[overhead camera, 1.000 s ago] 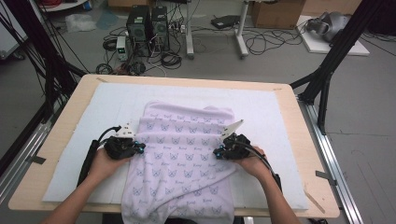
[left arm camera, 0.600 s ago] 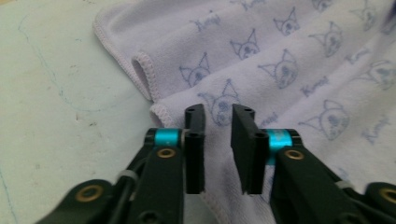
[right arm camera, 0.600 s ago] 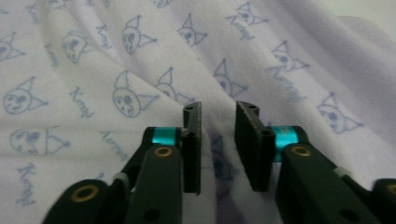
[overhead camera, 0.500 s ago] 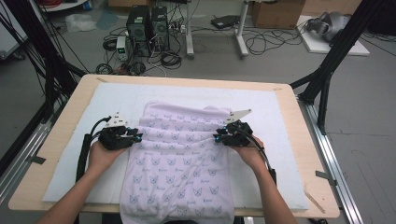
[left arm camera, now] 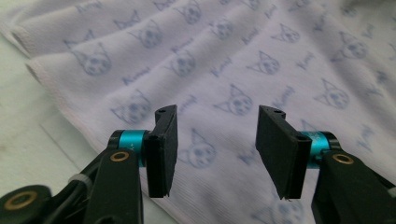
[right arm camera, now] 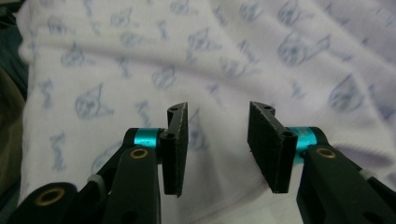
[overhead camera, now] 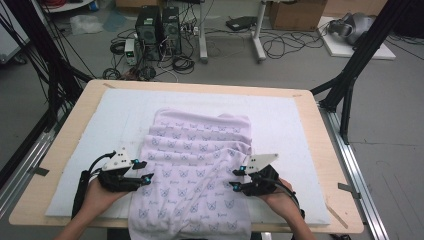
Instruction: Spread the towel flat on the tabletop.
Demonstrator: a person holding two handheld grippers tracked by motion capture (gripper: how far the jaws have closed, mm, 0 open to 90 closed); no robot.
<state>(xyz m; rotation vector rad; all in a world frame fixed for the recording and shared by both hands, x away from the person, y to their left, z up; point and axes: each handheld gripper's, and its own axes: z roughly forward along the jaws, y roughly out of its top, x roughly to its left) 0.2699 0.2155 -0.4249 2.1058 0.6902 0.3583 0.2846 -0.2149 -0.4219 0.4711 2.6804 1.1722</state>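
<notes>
Cat-print towel [overhead camera: 197,160] lies rumpled in cross-wise folds on the white foam mat [overhead camera: 300,130] that covers your wooden table [overhead camera: 327,165], its near end hanging over the table's front edge between your forearms. Its pale lilac cloth carries blue cat faces and small words.

Your left gripper [overhead camera: 145,172] sits at the towel's left edge, low over the mat, pointing in toward the cloth. In the left gripper view [left arm camera: 212,149] its jaws have just been opening and now stand apart, with the towel's hemmed edge lying loose below and beyond them; nothing is pinched between the pads.

Your right gripper [overhead camera: 236,179] sits at the towel's right edge, pointing inward the same way. In the right gripper view [right arm camera: 217,149] its jaws have also just been opening and stand apart above the printed cloth, gripping nothing.

Both of your hands rest at the near side of the table, well apart, with the towel between them.
</notes>
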